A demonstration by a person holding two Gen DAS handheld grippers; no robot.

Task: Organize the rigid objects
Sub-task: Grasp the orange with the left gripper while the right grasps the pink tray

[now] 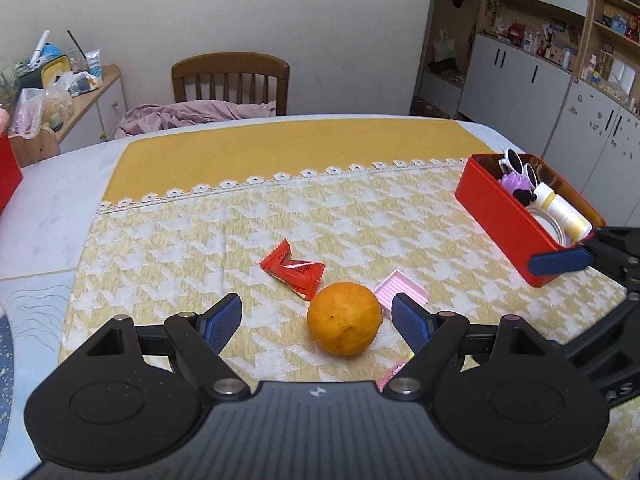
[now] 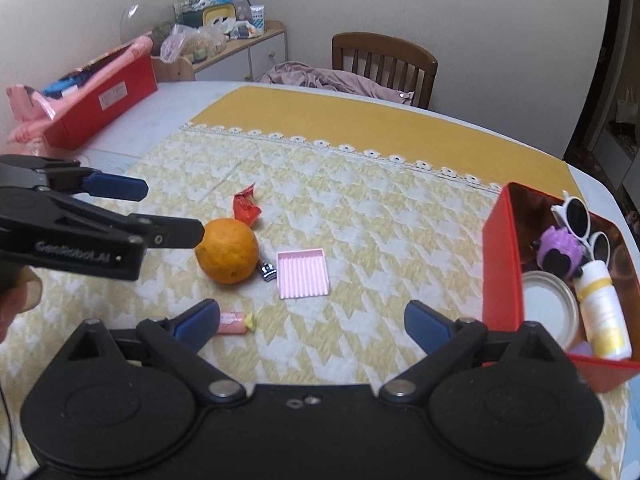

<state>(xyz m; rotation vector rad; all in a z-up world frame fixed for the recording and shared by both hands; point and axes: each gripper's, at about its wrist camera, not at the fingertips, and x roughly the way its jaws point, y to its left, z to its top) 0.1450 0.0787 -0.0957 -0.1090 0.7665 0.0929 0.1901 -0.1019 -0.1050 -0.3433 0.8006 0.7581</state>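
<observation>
Nearest in the left wrist view, the left gripper point(image 1: 316, 322) has its jaws spread wide and empty, and the orange point(image 1: 344, 319) sits on the desk right between their blue tips, just ahead of them, not touched by either pad. In the right wrist view the same gripper comes in from the left edge with its nearer tip at the orange's side. The orange is round, so it has no long axis to line up with; the jaws already straddle it. My judgement is that the left hand is the nearer one and that its next move is a short push forward and a squeeze.

The right gripper point(image 2: 310, 322) also has its jaws spread with nothing between them. A small pink candy point(image 2: 234, 322) lies just beside its left tip. Farther on lie a nail clipper point(image 2: 268, 271), close against the orange, and a flat pink tray point(image 2: 304, 274) just beside the clipper. Beyond the orange rests a red candy wrapper point(image 1: 292, 271).

Off to the right stands the red box point(image 2: 502, 264), already holding white sunglasses point(image 2: 578, 216), a purple toy point(image 2: 556, 250), a white bottle point(image 2: 604, 312) and a round lid point(image 2: 548, 304); it is well apart from the orange and looks like the likely destination
</observation>
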